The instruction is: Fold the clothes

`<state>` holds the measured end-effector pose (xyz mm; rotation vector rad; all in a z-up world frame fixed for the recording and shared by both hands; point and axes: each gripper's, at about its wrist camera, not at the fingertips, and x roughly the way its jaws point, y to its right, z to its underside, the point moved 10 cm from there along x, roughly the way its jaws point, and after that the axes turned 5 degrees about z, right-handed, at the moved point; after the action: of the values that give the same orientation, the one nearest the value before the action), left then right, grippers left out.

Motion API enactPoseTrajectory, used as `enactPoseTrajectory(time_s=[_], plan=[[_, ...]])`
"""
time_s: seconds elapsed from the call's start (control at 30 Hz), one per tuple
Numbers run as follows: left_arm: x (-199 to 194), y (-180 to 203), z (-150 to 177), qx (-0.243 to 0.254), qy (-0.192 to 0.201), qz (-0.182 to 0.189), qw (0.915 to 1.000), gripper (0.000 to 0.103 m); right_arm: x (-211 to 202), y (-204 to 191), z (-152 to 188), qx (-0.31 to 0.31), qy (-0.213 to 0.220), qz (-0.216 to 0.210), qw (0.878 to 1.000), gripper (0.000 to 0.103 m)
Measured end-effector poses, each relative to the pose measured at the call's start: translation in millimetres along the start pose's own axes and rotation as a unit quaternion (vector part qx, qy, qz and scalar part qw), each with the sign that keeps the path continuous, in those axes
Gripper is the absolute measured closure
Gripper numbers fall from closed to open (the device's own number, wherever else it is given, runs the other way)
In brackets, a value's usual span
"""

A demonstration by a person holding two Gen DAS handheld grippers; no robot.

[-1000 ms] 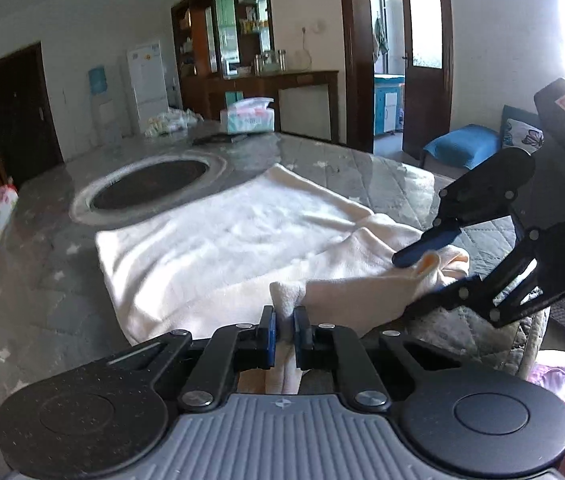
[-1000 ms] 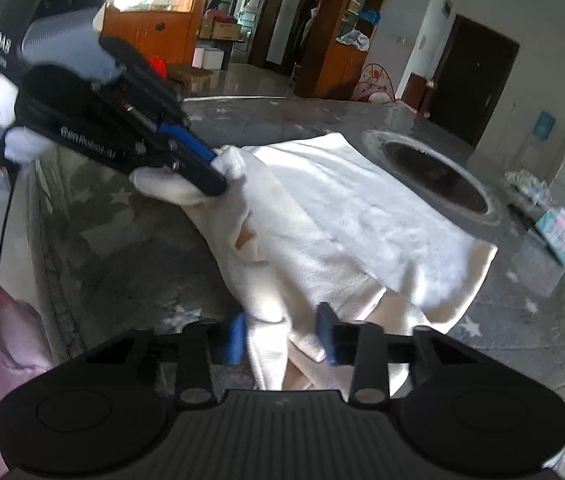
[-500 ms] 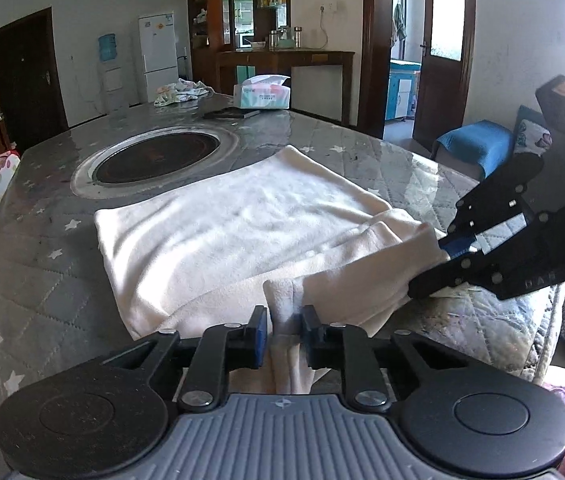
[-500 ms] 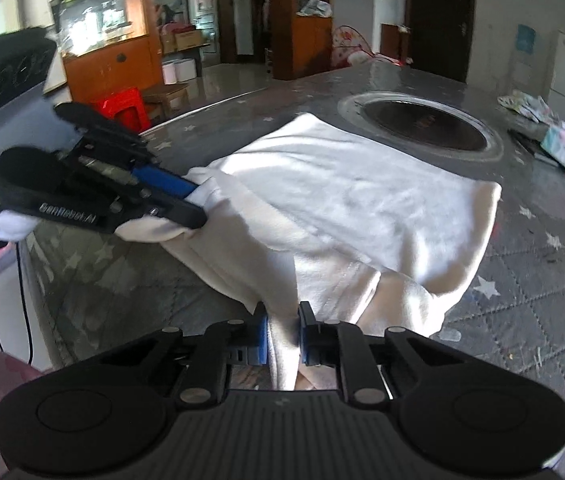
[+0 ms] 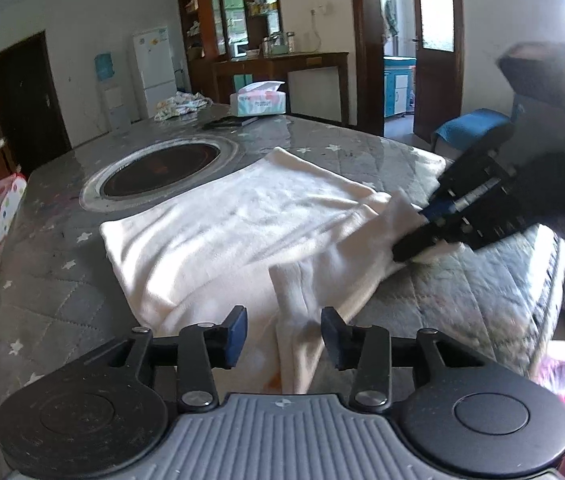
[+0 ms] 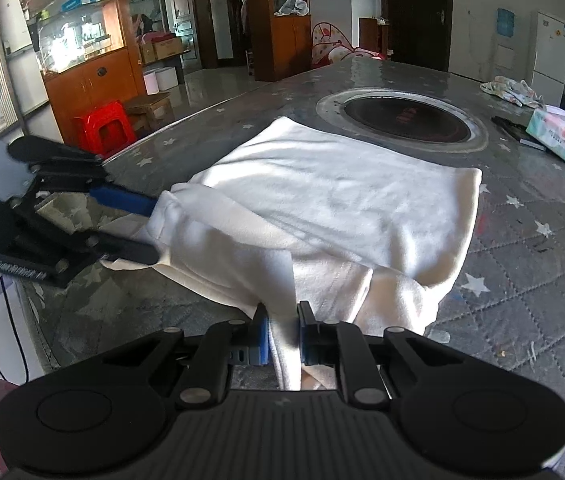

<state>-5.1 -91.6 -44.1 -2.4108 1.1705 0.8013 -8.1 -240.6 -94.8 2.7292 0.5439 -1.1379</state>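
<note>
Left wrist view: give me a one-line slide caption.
Left gripper jaws just opened around a fold of the white garment on the quilted table; right gripper shut on its edge.

- Left wrist view: low, close behind its own left tongs (image 5: 284, 334), angled down over the white cloth (image 5: 234, 232) toward the round burner (image 5: 162, 166); fridge and doorway beyond.
- Right wrist view: close behind the right tongs (image 6: 283, 334), angled down, burner (image 6: 406, 116) beyond the cloth (image 6: 342, 196).
- Shared: cloth, burner, tissue box (image 5: 258, 98) (image 6: 558, 136), quilted counter (image 5: 54, 316) (image 6: 530, 280); each view shows the other tongs beside the cloth.
</note>
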Motion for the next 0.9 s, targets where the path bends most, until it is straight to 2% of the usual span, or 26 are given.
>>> enactPoseTrajectory(time_s=[0.23,0.43,0.5,0.6,0.7,0.9], plan=[[-16.7,9.6,25.9,0.034,-0.003,-0.011,0.9994,0.050,-2.9,-2.0,0.4,-0.003,0.006,0.002,1.000,0.091],[-9.8,3.2,32.8,0.074,-0.004,-0.049,0.9960,0.051,-4.7,-3.6,2.6,-0.008,0.011,0.006,1.000,0.091],[-7.1,1.8,33.4,0.085,-0.004,-0.051,0.9951,0.070,-5.3,-4.4,2.9,-0.010,0.014,0.008,1.000,0.091],[-6.5,-0.1,33.4,0.085,0.002,-0.048,0.9952,0.089,-7.3,-6.4,4.3,-0.015,0.019,0.010,1.000,0.092],[-16.5,0.2,29.2,0.072,0.017,-0.040,0.9964,0.093,-15.6,-10.0,5.2,-0.020,0.026,0.010,0.999,0.093],[-54.3,13.9,21.4,0.046,0.039,-0.012,0.9981,0.094,-53.5,-24.0,7.7,-0.043,0.037,-0.004,0.998,0.093]])
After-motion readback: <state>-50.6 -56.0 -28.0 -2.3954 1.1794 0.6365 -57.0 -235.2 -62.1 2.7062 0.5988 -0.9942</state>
